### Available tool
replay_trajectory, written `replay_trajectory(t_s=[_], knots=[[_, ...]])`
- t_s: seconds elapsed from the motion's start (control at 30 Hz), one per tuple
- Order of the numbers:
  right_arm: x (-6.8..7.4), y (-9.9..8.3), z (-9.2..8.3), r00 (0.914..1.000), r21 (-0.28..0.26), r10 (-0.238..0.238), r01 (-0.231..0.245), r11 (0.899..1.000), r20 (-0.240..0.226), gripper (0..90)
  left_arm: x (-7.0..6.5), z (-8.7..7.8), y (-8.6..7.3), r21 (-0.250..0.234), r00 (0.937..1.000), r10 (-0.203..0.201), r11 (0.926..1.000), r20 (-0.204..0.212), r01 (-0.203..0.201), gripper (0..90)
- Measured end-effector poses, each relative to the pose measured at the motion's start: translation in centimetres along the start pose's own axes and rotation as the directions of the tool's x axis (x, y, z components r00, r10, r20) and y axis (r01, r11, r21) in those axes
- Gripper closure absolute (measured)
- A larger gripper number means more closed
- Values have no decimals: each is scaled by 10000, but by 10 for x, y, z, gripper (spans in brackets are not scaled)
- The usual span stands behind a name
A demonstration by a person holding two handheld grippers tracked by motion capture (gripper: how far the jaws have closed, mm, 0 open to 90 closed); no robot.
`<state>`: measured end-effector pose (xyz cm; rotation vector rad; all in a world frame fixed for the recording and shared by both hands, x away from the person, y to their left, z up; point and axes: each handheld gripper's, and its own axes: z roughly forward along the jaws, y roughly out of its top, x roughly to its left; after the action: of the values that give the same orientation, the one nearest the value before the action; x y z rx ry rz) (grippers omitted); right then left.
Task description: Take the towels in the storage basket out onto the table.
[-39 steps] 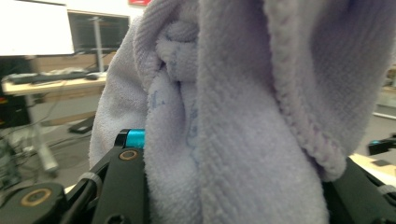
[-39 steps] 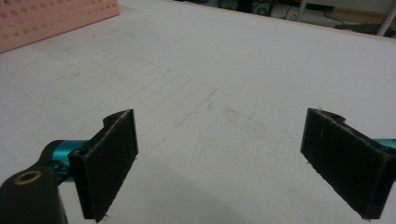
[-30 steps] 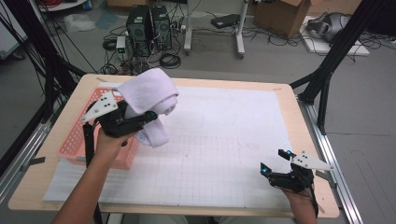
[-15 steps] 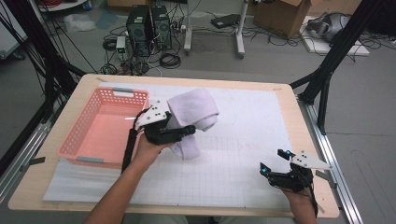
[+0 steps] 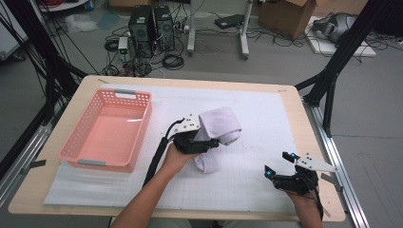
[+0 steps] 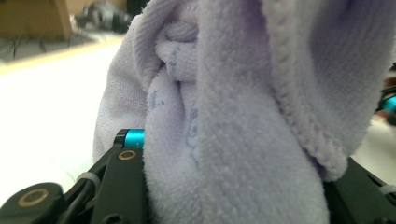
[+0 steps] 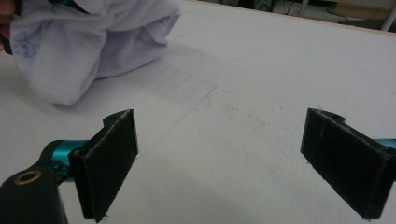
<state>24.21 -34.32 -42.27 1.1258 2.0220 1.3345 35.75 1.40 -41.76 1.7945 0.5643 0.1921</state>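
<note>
My left gripper [image 5: 202,142] has its jaws clamped on the bunched white towel [image 5: 216,135], whose lower end touches the surface [image 5: 266,114] mid-mat, likely for spreading; my right gripper [image 5: 285,166] waits wide, ready to help.

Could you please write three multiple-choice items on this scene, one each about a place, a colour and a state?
1. Where does the pink basket stand?
A. left part of the table
B. right part
C. on the floor

2. What colour is the towel?
A. green
B. pale lilac-white
C. black

3. How is the right gripper?
A. shut on the towel
B. open, holding nothing
C. inside the basket

Answers:
1. A: it stands left of the left gripper.
2. B: its pile looks pale lilac.
3. B: its jaws stand apart over bare mat.
</note>
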Motion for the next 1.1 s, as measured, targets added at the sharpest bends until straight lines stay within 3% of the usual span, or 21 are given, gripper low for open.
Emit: replay_trajectory(t_s=[0.1,0.23,0.37,0.47,0.57,0.6,0.67,0.77,0.9,1.0,1.07,1.1], knots=[[-1,0,1,10000,0,30,-30,10000,32,100,2,11,-6,521,9987,-338,9980,-379,358,500],[-1,0,1,10000,41,-10,10,10000,14,99,7,17,-12,1048,9922,-779,9906,-978,881,424],[-1,-1,2,10000,61,24,-24,10000,18,99,6,10,-6,1015,9855,-845,9898,-1472,1000,227],[-1,-1,3,10000,78,15,-15,10000,47,100,5,-2,-1,1089,9809,-617,9906,-1846,828,178],[0,0,4,10000,86,-18,18,10000,30,100,3,-16,6,1200,9635,-267,9909,-2663,607,162],[0,0,4,10000,104,-32,31,9999,24,99,3,-21,8,1165,9618,-241,9915,-2728,579,165],[1,0,5,10000,114,-66,66,9999,26,99,2,-33,8,836,9592,-229,9953,-2817,483,166],[1,0,6,10000,120,-42,42,9999,26,100,2,-48,5,559,9484,-193,9977,-3165,390,165],[2,0,6,10000,138,-13,12,9999,32,100,3,-68,-6,248,9395,-647,9967,-3365,775,166],[1,0,7,10000,140,-26,25,9999,36,99,2,-84,-17,162,9275,-768,9959,-3659,889,168],[1,0,7,10000,153,-31,30,9999,31,100,1,-94,-25,161,9266,-787,9957,-3677,909,171],[2,0,7,10000,173,-30,29,9998,34,99,-1,-99,-30,128,9228,-827,9954,-3762,944,171]])
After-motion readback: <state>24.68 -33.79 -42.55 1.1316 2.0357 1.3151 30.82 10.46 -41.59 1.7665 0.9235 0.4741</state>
